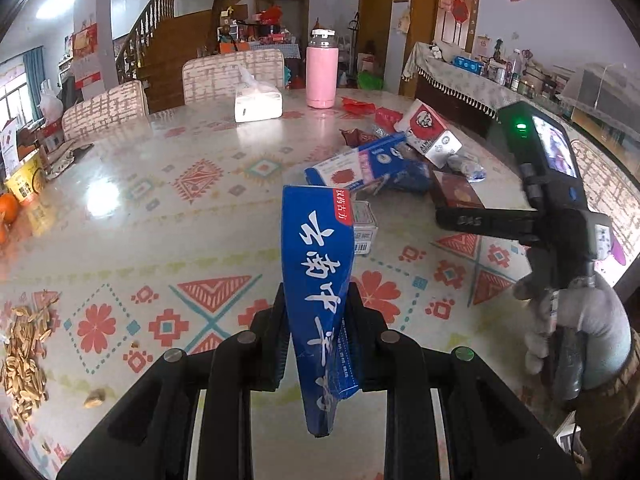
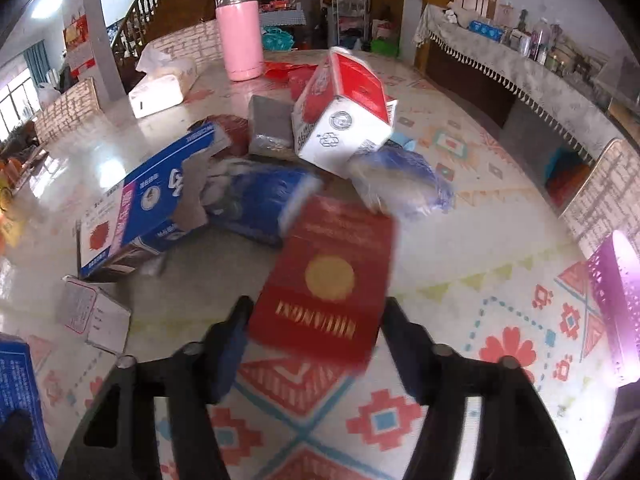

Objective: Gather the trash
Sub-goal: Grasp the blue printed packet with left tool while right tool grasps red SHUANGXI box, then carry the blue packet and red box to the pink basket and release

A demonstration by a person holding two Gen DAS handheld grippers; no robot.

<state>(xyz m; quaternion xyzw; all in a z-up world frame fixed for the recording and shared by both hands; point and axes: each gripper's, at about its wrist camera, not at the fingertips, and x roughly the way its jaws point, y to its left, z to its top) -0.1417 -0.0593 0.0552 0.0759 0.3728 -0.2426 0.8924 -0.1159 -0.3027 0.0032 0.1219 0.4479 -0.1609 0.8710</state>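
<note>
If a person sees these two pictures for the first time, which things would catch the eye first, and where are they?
First comes the long blue carton, clamped between the fingers of the left gripper and standing up in the middle of the left wrist view. Next is the red box lying between the right gripper's fingers, at the near edge of a pile of crumpled cartons. Behind the pile a pink bottle stands upright on the patterned table.
</note>
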